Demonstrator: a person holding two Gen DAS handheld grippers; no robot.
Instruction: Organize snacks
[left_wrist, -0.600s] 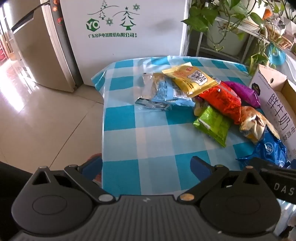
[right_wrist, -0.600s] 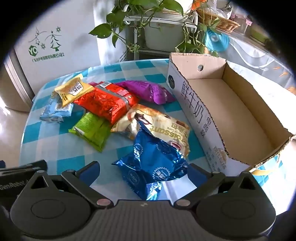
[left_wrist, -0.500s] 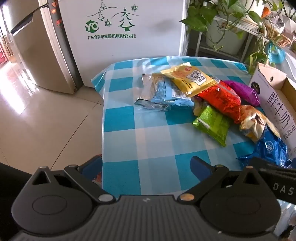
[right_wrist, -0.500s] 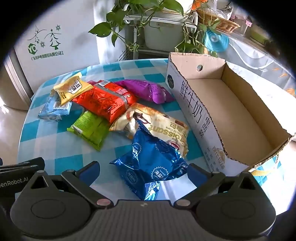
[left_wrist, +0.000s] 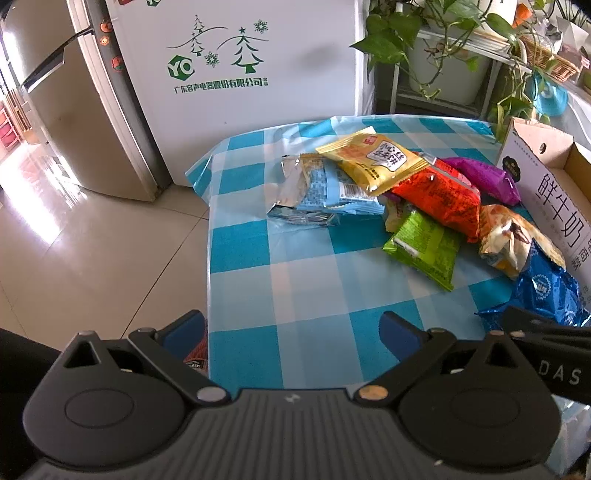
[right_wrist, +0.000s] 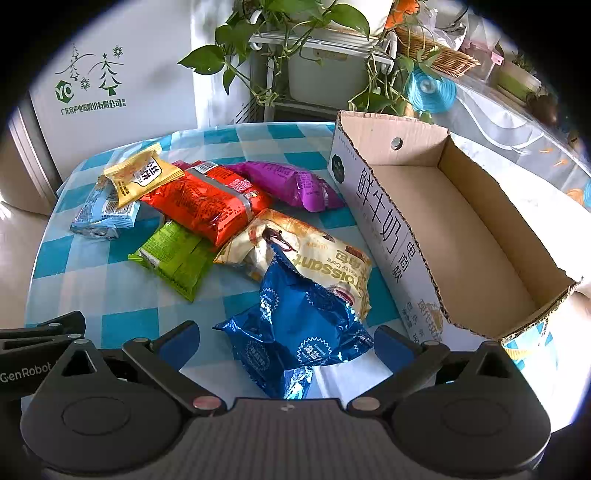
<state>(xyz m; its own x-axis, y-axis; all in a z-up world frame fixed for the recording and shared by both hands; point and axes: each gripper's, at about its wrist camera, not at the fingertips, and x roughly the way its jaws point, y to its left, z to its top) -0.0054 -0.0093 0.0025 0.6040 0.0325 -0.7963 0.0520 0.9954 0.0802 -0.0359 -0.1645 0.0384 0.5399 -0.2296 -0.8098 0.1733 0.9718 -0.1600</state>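
Blue foil bag (right_wrist: 299, 332): lies on the counter (right_wrist: 110, 288) between the right tool's (right_wrist: 286, 341) wide-open jaws, untouched; white seal prints, writing too small to read.
Croissant pack (right_wrist: 314, 254): just beyond it, reads "Croissant".
Cardboard box (right_wrist: 384, 229): right of that tool, empty, side printed "鲜牛奶".
Left tool (left_wrist: 291, 332): open, nothing between its jaws, over bare checked cloth.
Yellow packet (left_wrist: 369, 158): far ahead, atop the pile.
White cabinet (left_wrist: 236, 74): behind, green "YO" logo.
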